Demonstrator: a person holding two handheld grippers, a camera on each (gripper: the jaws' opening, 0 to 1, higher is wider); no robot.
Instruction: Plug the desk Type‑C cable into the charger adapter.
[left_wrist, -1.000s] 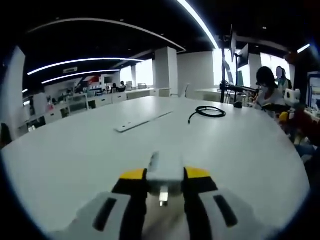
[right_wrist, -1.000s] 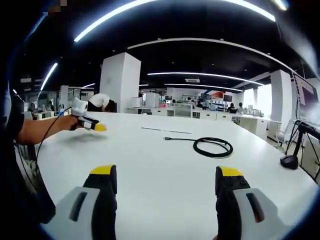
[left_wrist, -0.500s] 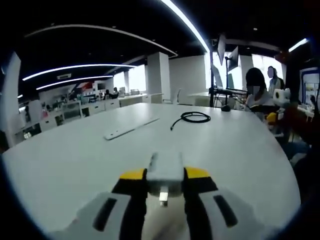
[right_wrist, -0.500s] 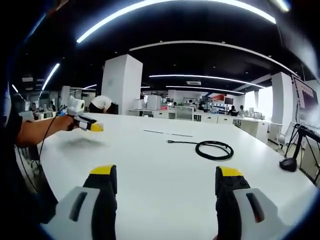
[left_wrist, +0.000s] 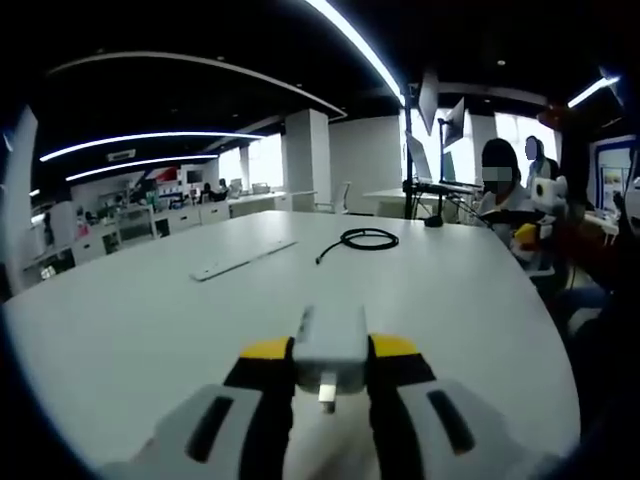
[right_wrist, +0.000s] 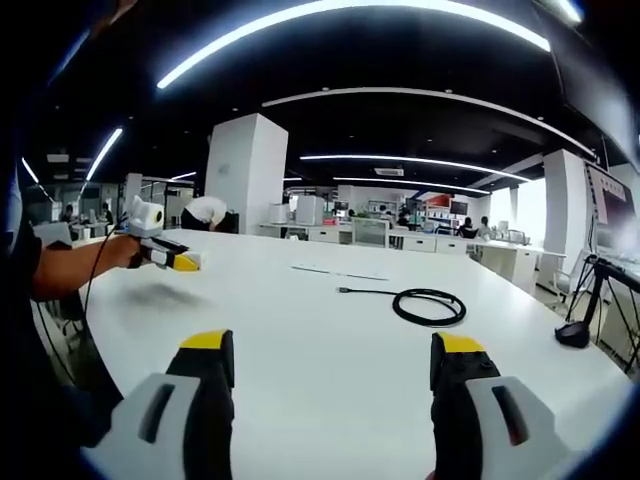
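My left gripper is shut on the white charger adapter, held just above the white table. The black Type-C cable lies coiled far ahead on the table, its plug end pointing left. In the right gripper view the same cable lies ahead and to the right, its loose end stretched left. My right gripper stands open with nothing between its jaws, above the table. My left gripper also appears at the far left there, held by a person's hand with the adapter in it.
A long white strip lies flat on the table left of the cable. A black stand base sits near the table's right edge. A seated person is beyond the far edge. Desks and a pillar fill the background.
The left gripper view has swung, so cable and strip sit further left. In the right gripper view the left gripper has risen a little. Both grippers keep their states.
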